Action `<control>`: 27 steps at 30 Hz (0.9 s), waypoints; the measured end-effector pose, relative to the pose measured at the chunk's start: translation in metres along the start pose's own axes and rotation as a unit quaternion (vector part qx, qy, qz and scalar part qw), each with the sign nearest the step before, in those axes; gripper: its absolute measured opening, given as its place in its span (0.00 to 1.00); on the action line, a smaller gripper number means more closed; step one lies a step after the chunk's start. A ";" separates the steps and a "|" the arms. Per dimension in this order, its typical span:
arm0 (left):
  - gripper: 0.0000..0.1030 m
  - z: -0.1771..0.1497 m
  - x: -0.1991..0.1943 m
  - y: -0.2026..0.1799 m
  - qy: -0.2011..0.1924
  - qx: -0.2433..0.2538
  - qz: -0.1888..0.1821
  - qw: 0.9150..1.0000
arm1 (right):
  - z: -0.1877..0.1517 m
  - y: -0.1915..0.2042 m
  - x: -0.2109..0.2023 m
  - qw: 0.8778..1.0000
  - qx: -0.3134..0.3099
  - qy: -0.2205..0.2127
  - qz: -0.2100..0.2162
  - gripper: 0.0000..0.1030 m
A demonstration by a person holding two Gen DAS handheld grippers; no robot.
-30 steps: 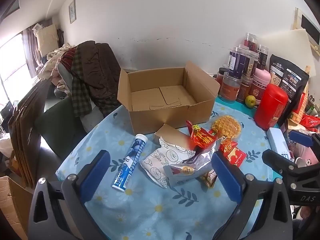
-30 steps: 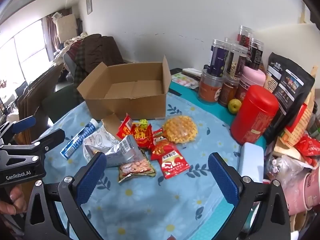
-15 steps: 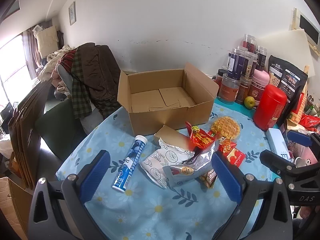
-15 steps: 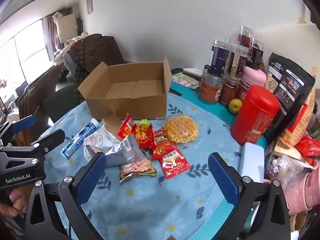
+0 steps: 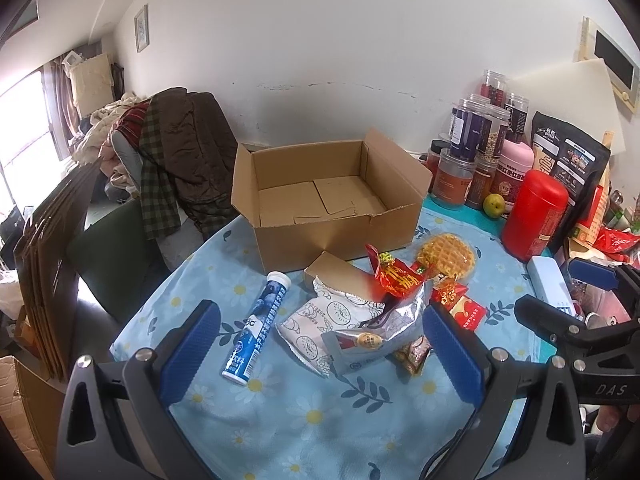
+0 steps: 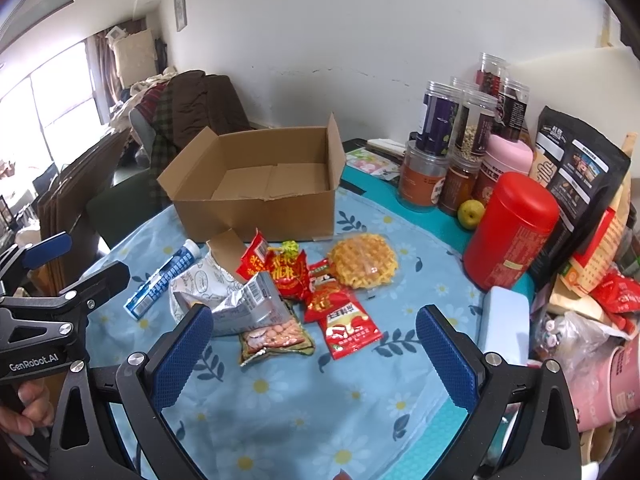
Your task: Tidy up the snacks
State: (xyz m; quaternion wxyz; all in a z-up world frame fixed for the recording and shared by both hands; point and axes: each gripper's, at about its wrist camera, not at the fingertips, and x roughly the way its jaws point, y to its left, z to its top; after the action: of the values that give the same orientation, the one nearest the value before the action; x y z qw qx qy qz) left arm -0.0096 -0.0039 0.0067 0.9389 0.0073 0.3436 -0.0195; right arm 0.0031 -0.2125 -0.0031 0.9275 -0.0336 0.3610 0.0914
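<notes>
Cardboard box [image 5: 328, 200] empty behind heaped snack packets [image 6: 296, 292]; left gripper [image 5: 320, 352] and right gripper [image 6: 312, 352] both wide open, empty-fingered.

Open cardboard box [image 5: 332, 200] sits at rear centre of worktop [image 5: 320, 420]. Snack packets [image 6: 312, 292] piled directly before it; tube [image 5: 256, 332] lies to their left, waffle [image 6: 364, 266] to their right. Jars [image 6: 452, 152] and canister [image 6: 512, 232] stand along right side, behind waffle.
</notes>
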 end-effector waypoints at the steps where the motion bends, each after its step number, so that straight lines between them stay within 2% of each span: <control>1: 1.00 0.000 0.000 0.000 0.000 0.000 -0.001 1.000 | 0.000 0.001 0.000 1.000 0.000 0.000 0.001 1.00; 27: 1.00 -0.001 -0.004 -0.003 0.000 0.010 -0.009 1.000 | 0.004 0.000 -0.004 1.000 0.001 -0.005 0.002 1.00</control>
State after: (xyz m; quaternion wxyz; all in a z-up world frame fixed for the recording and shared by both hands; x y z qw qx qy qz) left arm -0.0128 -0.0071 0.0085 0.9386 0.0133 0.3433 -0.0313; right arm 0.0029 -0.2129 0.0021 0.9289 -0.0314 0.3570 0.0931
